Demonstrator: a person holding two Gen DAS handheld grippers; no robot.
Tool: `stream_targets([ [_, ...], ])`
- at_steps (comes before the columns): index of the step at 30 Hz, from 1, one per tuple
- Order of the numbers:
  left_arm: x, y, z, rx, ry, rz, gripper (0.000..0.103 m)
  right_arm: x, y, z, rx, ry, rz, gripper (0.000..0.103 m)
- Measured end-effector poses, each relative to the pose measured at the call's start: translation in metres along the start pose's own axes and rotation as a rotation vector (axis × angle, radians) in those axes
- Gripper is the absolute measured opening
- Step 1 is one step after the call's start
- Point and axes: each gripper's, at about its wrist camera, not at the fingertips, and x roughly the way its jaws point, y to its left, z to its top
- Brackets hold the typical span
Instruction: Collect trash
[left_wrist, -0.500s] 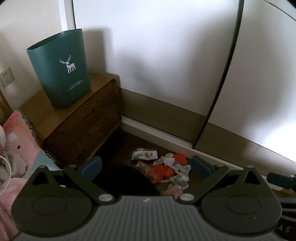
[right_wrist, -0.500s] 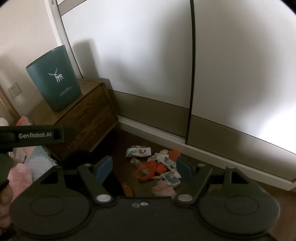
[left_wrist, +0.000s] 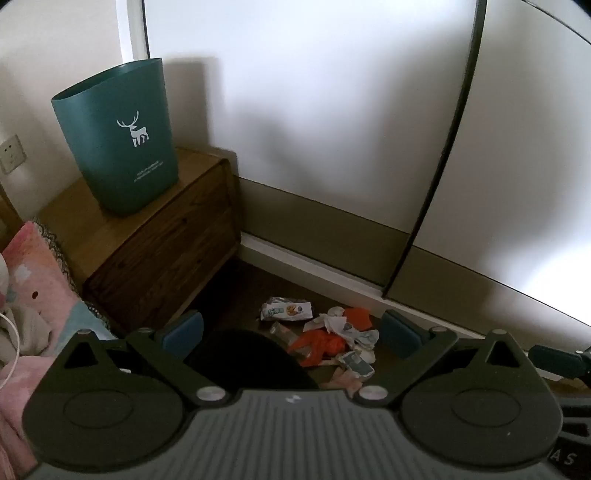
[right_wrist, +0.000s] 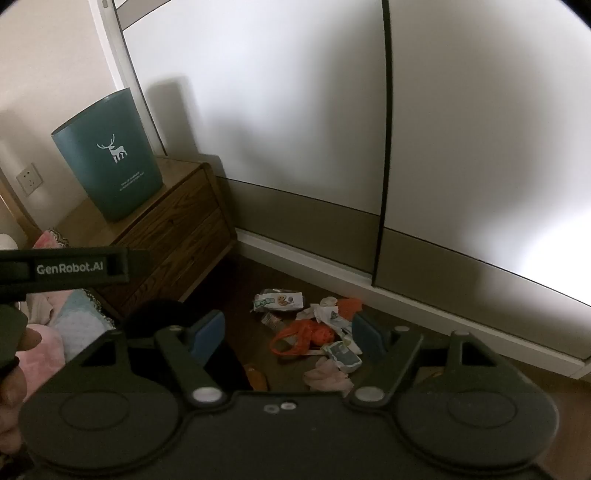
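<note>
A pile of trash lies on the dark floor by the wardrobe: a white snack wrapper (left_wrist: 286, 309) (right_wrist: 277, 301), an orange plastic bag (left_wrist: 320, 344) (right_wrist: 303, 336), crumpled white paper (left_wrist: 341, 325) (right_wrist: 327, 314), a small blue-white packet (left_wrist: 356, 363) (right_wrist: 341, 354) and a pink tissue (right_wrist: 328, 378). A teal bin with a white deer (left_wrist: 118, 136) (right_wrist: 109, 158) stands on a wooden nightstand (left_wrist: 159, 236) (right_wrist: 173, 225). My left gripper (left_wrist: 291, 330) is open and empty, high above the pile. My right gripper (right_wrist: 288, 332) is open and empty, also above it.
White wardrobe doors (left_wrist: 332, 129) (right_wrist: 277, 110) with a baseboard stand behind the trash. Pink bedding (left_wrist: 33, 280) (right_wrist: 55, 325) lies at the left. A dark round object (left_wrist: 251, 362) (right_wrist: 159, 317) sits on the floor near the nightstand. The left gripper's body (right_wrist: 66, 267) crosses the right wrist view.
Both views have shifted very slightly; the trash and the bin lie as before. Both grippers stay open.
</note>
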Motion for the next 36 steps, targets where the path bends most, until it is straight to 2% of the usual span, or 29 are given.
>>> stream_targets([
  [36,0.0006,0.0003,-0.0008,-0.005,0.01,-0.004,0.103,0.0013,0.0055,0.0006,-0.01,0.011,0.01,0.076],
])
